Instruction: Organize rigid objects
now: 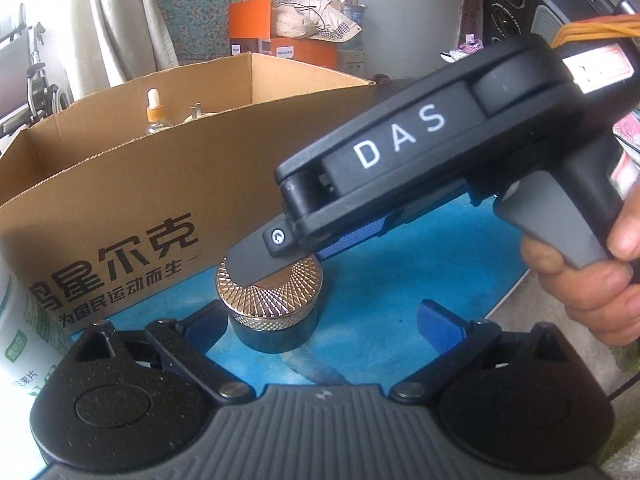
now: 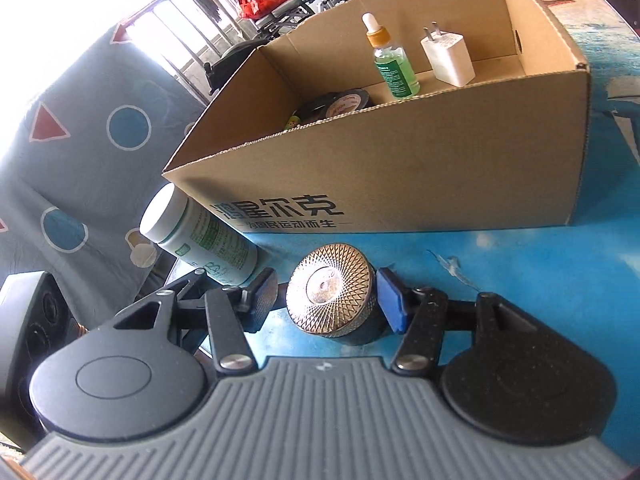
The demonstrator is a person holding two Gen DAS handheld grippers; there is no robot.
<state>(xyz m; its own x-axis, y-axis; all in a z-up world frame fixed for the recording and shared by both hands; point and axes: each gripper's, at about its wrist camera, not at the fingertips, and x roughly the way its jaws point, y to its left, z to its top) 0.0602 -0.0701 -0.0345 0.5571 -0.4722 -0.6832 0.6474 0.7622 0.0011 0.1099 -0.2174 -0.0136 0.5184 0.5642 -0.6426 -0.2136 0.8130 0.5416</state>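
Jaws of my right gripper [image 2: 328, 300] straddle the gold-lidded round dark jar [image 2: 334, 300], unclenched; my left gripper [image 1: 320, 324] gapes beside the brown cardboard box [image 1: 120, 184].

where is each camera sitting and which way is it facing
Left wrist: rides the left claw, looking forward over the blue table at the gold-lidded jar and cardboard box; its own open fingers, the right claw and the person's right hand show.
Right wrist: rides the right claw, angled down at the jar between its open fingers, the box behind, a white bottle left.
Shared: jar, box, table, dropper bottle.
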